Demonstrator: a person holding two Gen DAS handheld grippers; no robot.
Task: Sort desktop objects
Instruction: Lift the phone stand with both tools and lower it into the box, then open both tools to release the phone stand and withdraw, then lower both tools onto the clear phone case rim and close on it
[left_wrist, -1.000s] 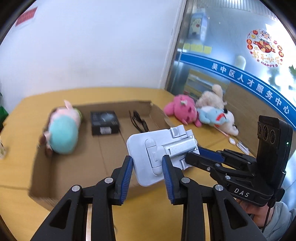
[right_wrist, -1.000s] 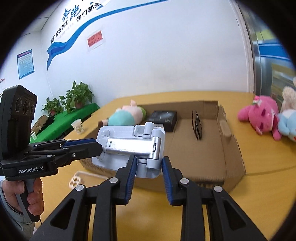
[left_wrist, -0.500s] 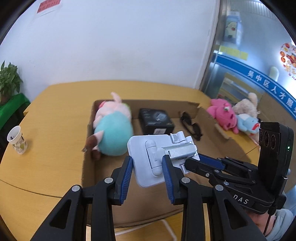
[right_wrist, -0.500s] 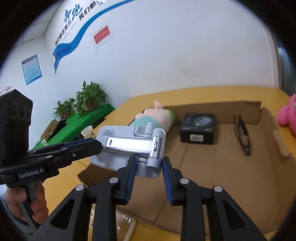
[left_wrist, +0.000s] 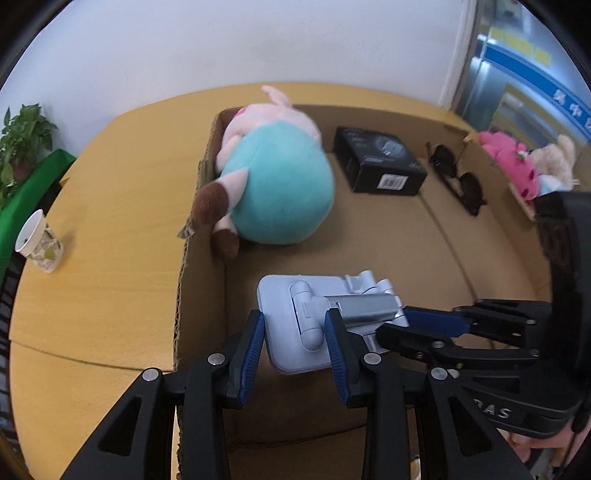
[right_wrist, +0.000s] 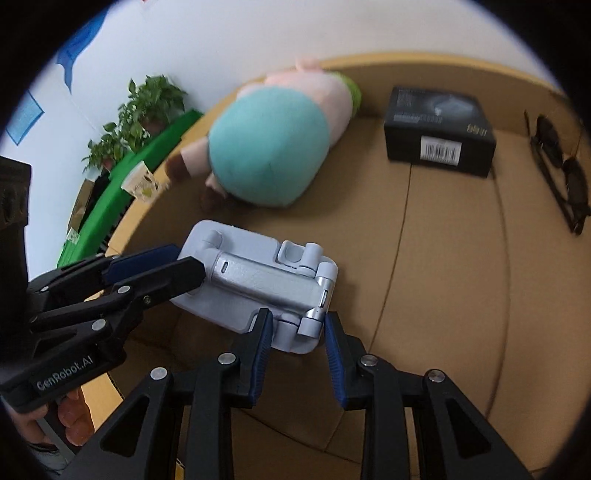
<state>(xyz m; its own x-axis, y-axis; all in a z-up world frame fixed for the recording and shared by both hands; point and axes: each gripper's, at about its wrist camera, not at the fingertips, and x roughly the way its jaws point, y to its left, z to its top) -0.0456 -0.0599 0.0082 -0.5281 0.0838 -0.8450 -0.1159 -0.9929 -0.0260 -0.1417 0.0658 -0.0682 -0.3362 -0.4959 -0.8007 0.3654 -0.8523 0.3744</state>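
Both claws grip the grey stand (right_wrist: 258, 291) over the cardboard box (right_wrist: 443, 258).

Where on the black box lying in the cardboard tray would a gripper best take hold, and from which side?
Grip the black box across its two long side faces, coming down from above. It lies flat on the cardboard tray, so only the top and sides are reachable. The plush pig and the sunglasses lie apart from it on either side, probably leaving room for the fingers.
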